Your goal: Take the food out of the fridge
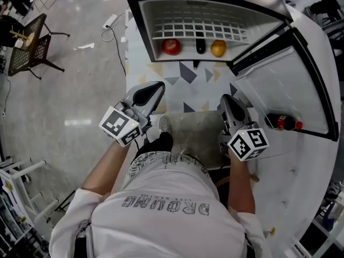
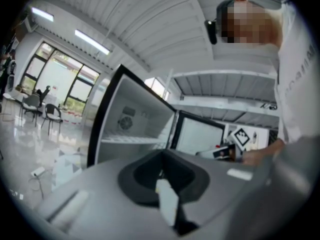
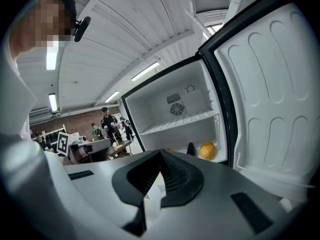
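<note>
Red apple (image 1: pixel 171 46), a dark item (image 1: pixel 200 44) and an orange (image 1: pixel 218 48) lie at twelve o'clock in the open fridge (image 1: pixel 143 16), untouched. Left gripper (image 1: pixel 159 86) and right gripper (image 1: pixel 226 98) are closed, empty: likely the approach step. Next, one must open around a fruit

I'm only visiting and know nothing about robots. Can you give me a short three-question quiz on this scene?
1. True or false: the fridge has its door shut.
2. How many items lie under the wire shelf?
3. Which fruit lies nearest the door? A. banana B. orange C. pear

Key: 1 false, it stands open; 2 three; 3 B.
</note>
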A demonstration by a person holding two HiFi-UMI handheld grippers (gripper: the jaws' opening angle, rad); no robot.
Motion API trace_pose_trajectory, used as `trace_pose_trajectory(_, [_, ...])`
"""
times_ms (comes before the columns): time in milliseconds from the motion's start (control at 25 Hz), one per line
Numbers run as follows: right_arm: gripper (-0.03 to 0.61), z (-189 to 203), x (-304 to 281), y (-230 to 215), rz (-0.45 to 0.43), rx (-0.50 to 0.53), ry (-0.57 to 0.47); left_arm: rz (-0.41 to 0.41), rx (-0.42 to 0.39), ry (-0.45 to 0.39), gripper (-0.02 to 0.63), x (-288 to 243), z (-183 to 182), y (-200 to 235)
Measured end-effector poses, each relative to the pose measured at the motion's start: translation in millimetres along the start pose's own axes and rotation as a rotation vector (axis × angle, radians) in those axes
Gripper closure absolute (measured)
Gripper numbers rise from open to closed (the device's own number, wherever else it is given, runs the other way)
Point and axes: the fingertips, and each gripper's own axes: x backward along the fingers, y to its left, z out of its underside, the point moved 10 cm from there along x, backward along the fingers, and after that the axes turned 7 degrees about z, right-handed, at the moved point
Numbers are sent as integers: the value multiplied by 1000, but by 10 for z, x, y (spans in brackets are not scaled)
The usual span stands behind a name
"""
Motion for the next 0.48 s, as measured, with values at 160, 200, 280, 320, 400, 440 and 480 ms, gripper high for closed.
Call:
trace_pose_trajectory(160, [591,-60,-189,39,22,-4,-3,19,-4,11,606,-31,-67,219])
trace_pose_trajectory(200, [591,-72,-234,53,27,-5,-4,24,-3,13,606,-33,-80,269])
trace_pose_trajectory(280, [591,-98,-316,83,37,-6,-6,35,0,16,606,-31,-102,354])
trace_pose_trajectory(320, [591,-110,-352,96,41,-5,-8,41,0,18,606,-31,-110,389])
trace_pose_trajectory(400, [591,-130,-421,111,50,-5,-13,53,-5,22,606,-39,-126,455])
trace_pose_trajectory(440, [591,-135,-457,112,54,-5,-16,56,-7,24,606,-48,-133,488])
trace_pose_trajectory(480, [591,-139,-492,110,58,-5,-18,58,-7,25,606,-58,-139,517])
